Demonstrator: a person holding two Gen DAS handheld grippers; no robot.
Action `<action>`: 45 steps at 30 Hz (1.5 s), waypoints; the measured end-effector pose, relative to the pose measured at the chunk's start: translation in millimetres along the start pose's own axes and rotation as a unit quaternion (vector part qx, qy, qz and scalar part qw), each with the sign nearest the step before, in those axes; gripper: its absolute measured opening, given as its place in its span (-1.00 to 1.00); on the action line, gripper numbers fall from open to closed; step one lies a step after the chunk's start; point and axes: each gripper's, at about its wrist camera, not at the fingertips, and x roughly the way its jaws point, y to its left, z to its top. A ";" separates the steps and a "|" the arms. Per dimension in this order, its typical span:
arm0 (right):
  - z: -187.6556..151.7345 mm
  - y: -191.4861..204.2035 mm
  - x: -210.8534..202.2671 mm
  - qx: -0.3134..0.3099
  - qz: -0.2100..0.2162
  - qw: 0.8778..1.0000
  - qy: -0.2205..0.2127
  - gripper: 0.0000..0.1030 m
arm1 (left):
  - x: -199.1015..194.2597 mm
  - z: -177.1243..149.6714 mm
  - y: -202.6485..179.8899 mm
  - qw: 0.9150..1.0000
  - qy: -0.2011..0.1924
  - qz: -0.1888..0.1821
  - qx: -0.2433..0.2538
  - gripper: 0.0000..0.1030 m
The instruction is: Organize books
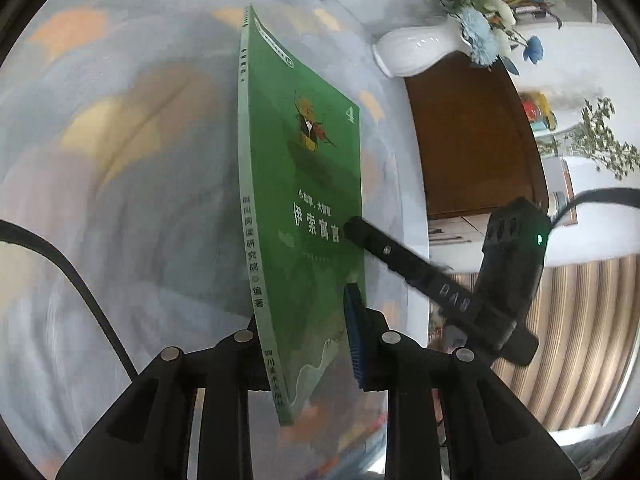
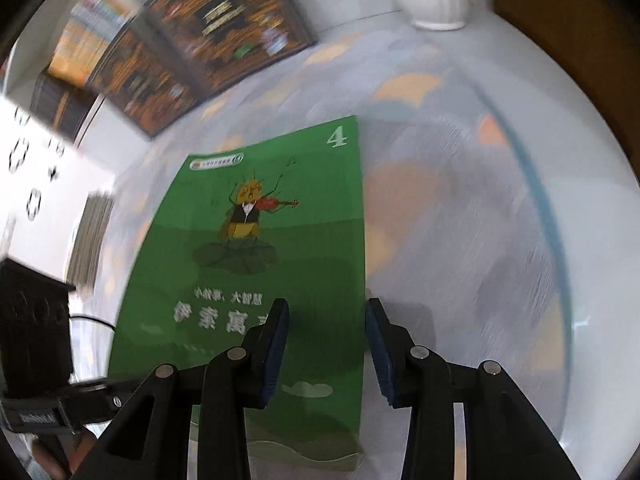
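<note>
At frame centre, a thin green book [image 1: 304,208], light and bendy, is clamped near its spine by the left gripper [image 1: 308,336]; the right gripper [image 2: 328,344] straddles its free edge, grip uncertain.

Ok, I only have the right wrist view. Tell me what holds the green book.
Observer: The left gripper. The book stands edge-on, clamped between its jaws.
Operator: Give me the spine's side.
Observer: The spine faces away from the right gripper.
Operator: Check where my jaws meet the book.
Observer: One fingertip appears to touch the cover beside the title.
Operator: Say what's in the vase.
Observer: The vase holds blue and white flowers.
</note>
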 end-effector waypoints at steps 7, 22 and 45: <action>-57.8 -2.3 -15.5 0.029 0.030 0.998 0.037 -0.23 | -30.8 -42.2 32.7 0.997 -0.024 0.012 -0.069 -0.62; -85.3 -44.6 -25.0 0.147 0.153 0.974 0.077 0.01 | -31.9 -29.0 15.1 0.992 -0.042 -0.064 -0.104 -0.62; -67.8 -40.5 -36.5 0.141 0.169 0.975 0.038 -0.11 | -22.4 -21.6 23.3 0.983 0.008 -0.100 -0.153 -0.62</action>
